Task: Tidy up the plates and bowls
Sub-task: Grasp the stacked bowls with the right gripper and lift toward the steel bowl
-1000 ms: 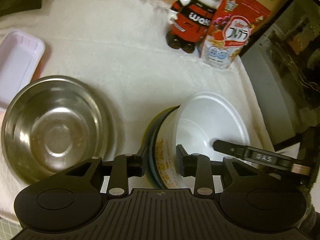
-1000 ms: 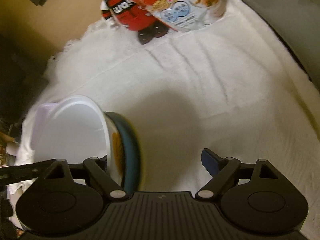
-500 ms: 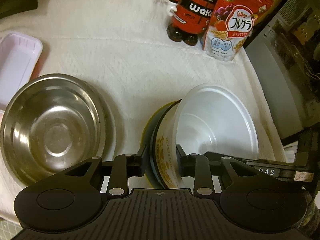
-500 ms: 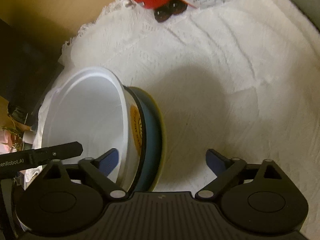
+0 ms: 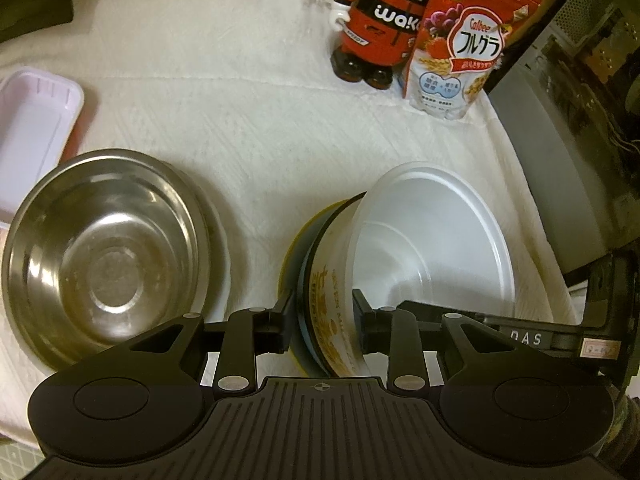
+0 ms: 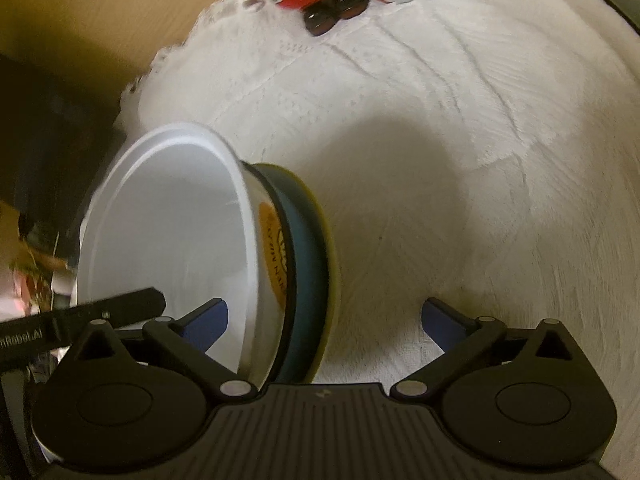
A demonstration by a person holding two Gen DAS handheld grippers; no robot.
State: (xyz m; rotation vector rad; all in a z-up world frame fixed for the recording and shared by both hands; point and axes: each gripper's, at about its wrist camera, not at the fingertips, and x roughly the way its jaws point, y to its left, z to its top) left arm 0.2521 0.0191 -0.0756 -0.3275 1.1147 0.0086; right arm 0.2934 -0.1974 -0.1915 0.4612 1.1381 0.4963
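Our left gripper (image 5: 323, 322) is clamped on the wall of the white printed plastic bowl (image 5: 424, 256), held tilted just right of the round steel bowl (image 5: 102, 258). Our right gripper (image 6: 324, 318) gapes open, one finger inside that rim.

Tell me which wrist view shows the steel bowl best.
The left wrist view: the steel bowl sits whole and upright on the white cloth, left of the left gripper, inside visible. The right wrist view does not show it at all.
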